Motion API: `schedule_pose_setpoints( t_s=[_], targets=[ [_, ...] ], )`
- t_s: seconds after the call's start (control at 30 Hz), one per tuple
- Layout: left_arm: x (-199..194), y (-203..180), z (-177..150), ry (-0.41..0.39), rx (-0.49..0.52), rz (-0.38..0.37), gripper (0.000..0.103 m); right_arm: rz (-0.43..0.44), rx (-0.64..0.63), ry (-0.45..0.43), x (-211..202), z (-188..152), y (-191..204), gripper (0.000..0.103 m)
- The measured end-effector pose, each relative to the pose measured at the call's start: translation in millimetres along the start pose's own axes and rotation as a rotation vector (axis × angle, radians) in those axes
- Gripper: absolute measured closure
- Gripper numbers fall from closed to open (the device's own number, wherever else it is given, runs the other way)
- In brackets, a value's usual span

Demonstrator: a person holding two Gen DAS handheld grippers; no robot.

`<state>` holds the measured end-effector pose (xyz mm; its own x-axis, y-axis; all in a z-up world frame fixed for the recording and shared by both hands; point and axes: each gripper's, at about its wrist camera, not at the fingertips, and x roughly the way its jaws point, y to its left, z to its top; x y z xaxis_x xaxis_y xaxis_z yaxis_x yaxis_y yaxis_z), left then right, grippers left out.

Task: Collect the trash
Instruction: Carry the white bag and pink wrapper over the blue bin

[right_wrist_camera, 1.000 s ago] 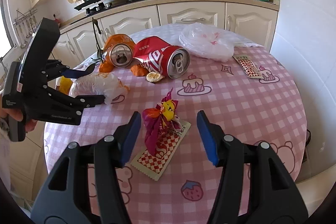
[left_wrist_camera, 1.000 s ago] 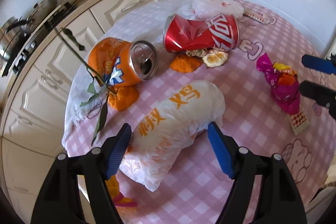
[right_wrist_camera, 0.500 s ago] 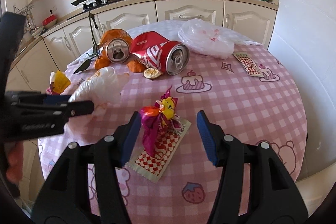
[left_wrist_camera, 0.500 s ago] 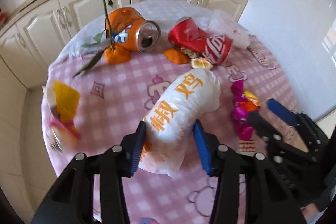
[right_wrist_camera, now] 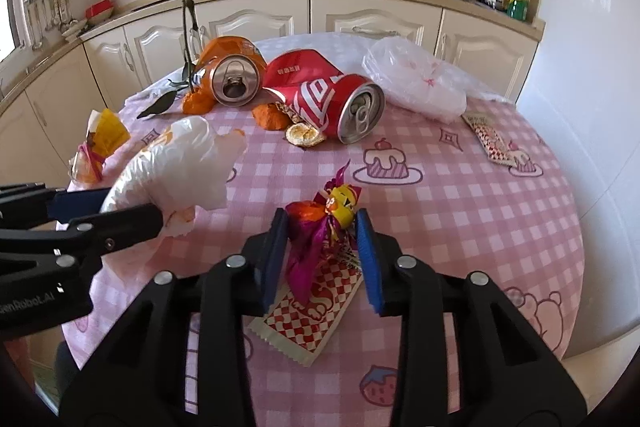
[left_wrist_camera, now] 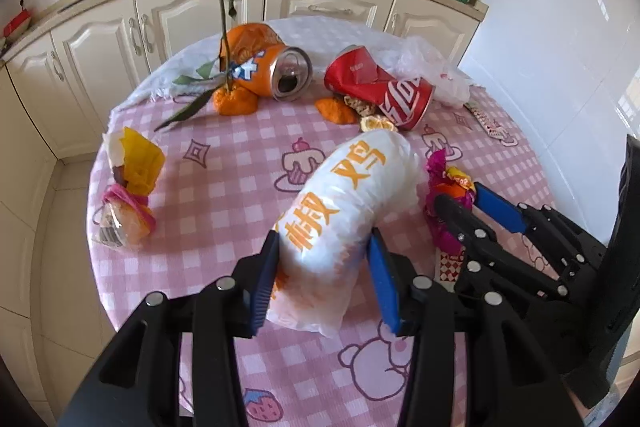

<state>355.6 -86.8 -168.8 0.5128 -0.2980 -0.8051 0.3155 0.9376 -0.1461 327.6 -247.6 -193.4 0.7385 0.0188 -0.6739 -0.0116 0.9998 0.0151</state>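
Note:
A white plastic bag with orange characters [left_wrist_camera: 344, 195] hangs tilted over the pink checked tablecloth [left_wrist_camera: 224, 187]. My left gripper [left_wrist_camera: 323, 243] is shut on its lower end, both blue pads pressed into the plastic. In the right wrist view the bag [right_wrist_camera: 180, 163] sticks out of the left gripper [right_wrist_camera: 132, 205]. A crumpled magenta, orange and yellow wrapper [right_wrist_camera: 316, 239] lies on a red-checked sachet [right_wrist_camera: 316, 315]. My right gripper [right_wrist_camera: 321, 223] straddles the wrapper; its jaws are closing and both pads touch the wrapper's sides. The left wrist view shows the right gripper [left_wrist_camera: 458, 193] on that wrapper [left_wrist_camera: 434, 171].
At the back of the round table lie a dented orange can [right_wrist_camera: 232, 75], a crushed red can [right_wrist_camera: 328, 99], orange peel [right_wrist_camera: 272, 117] and a clear plastic bag [right_wrist_camera: 416, 83]. A yellow and pink wrapper bundle [left_wrist_camera: 132, 187] sits near the left edge. Kitchen cabinets [right_wrist_camera: 360, 19] stand behind.
The left jaws narrowed onto the white bag, and that gripper rolled and swung round with the bag. The right jaws drew in from wide apart to touch the magenta wrapper.

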Motion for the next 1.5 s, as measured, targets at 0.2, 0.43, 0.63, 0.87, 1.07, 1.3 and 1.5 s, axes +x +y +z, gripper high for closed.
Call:
schedule_pose_setpoints(
  t_s=[0.2,0.43,0.63,0.87,1.07,1.3,1.5],
  targets=[
    [-21.7,2.4,-2.1,-0.067,0.0,0.0,0.059,0.025,0.006,-0.063,-25.4,7.0,4.7,0.072],
    [-65.7,19.0,-7.8,-0.165,-0.026,-0.026,0.059,0.121,0.003,-0.138,-62.2,20.4,29.8,0.072],
    [-115.5,57.9,-23.7,-0.251,-0.079,-0.006,0.059,0.277,-0.044,-0.171,-85.4,29.3,80.2,0.072],
    [-179.0,142.6,-55.4,-0.346,-0.21,0.129,0.059,0.452,-0.124,-0.113,-73.4,29.7,166.8,0.072],
    [-195.4,225.5,-83.7,-0.339,-0.352,0.234,0.06,0.55,-0.199,-0.047,-47.5,23.6,246.5,0.072],
    [-135.8,315.9,-111.4,-0.189,-0.508,0.203,0.06,0.545,-0.278,0.018,-2.4,9.9,317.5,0.072],
    [-61.4,361.2,-125.0,-0.052,-0.569,0.181,0.06,0.529,-0.311,0.107,52.7,-4.4,348.4,0.072]
  ],
)
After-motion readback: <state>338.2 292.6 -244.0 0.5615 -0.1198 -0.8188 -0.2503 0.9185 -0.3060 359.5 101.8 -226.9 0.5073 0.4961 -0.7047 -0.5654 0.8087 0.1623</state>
